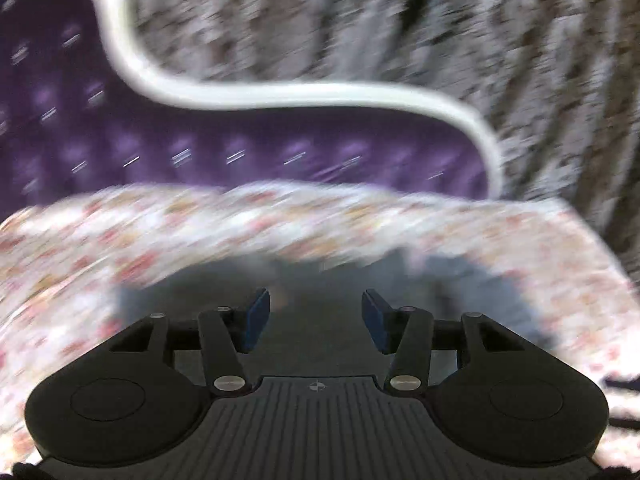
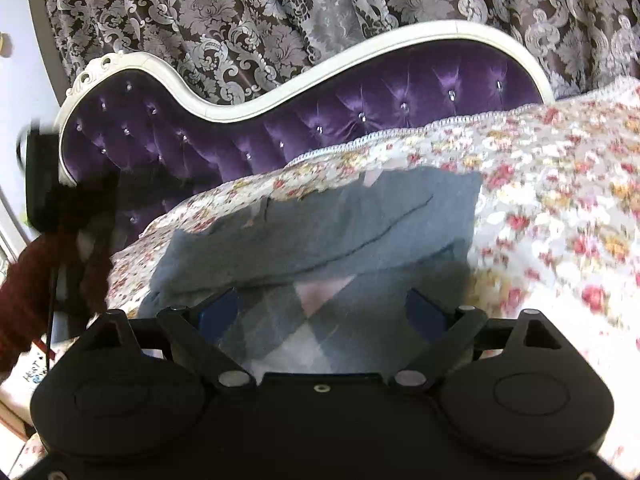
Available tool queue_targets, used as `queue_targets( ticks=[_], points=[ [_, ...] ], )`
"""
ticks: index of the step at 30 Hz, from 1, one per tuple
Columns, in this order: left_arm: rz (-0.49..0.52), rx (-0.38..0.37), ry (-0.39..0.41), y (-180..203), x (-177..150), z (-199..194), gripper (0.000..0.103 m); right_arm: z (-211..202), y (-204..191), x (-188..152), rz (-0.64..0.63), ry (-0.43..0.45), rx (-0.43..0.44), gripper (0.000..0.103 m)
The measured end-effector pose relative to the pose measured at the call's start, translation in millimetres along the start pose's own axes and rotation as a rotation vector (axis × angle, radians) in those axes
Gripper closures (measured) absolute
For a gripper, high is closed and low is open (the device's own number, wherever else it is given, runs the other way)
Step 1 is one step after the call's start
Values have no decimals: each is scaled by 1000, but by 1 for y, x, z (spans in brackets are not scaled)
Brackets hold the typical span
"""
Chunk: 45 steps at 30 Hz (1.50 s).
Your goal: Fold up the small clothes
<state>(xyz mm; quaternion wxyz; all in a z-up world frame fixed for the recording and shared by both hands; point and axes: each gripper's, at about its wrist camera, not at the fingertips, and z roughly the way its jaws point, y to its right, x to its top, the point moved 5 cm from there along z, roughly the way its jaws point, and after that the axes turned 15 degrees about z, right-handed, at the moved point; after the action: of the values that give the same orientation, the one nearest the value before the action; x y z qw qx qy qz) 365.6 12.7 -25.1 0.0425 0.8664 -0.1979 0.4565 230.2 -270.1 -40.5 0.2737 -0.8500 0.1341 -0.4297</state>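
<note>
A small grey garment (image 2: 320, 220) lies folded over on the floral bedspread (image 2: 540, 200). Its near part shows a pink and white diamond pattern. My right gripper (image 2: 322, 312) hangs just over that near part, jaws wide open, with cloth showing in the gap but no pad pressing on it. The left wrist view is heavily blurred. There the grey garment (image 1: 460, 280) is a dark smear ahead of and under my left gripper (image 1: 316, 320), whose blue pads (image 1: 256, 320) stand apart and grip nothing.
A purple tufted headboard (image 2: 360, 112) with a white curved frame stands behind the bed, with patterned curtains (image 2: 280, 20) beyond it. A person's dark red sleeve (image 2: 24, 280) and a blurred black object (image 2: 40, 176) are at the left edge of the right wrist view.
</note>
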Motion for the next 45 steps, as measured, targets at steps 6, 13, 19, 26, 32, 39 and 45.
queue_targets(
  ticks=[6,13,19,26,32,39,45],
  points=[
    [-81,127,-112,-61,-52,10,54,28,1,26,-61,22,-39,13],
    [-180,161,-157,-93,-82,4,51,76,10,50,-60,-9,-95,31],
    [-162,154,-158,-91,-84,3,51,113,30,67,-43,11,-184,39],
    [-173,144,-159,-93,-86,6,51,138,43,74,13,-11,-201,63],
    [-184,140,-163,-94,-85,6,51,117,33,79,13,20,-167,91],
    [-186,145,-169,-94,-85,7,51,68,38,67,27,45,-216,91],
    [-180,144,-180,-95,-84,8,51,66,61,54,78,28,-294,81]
  ],
)
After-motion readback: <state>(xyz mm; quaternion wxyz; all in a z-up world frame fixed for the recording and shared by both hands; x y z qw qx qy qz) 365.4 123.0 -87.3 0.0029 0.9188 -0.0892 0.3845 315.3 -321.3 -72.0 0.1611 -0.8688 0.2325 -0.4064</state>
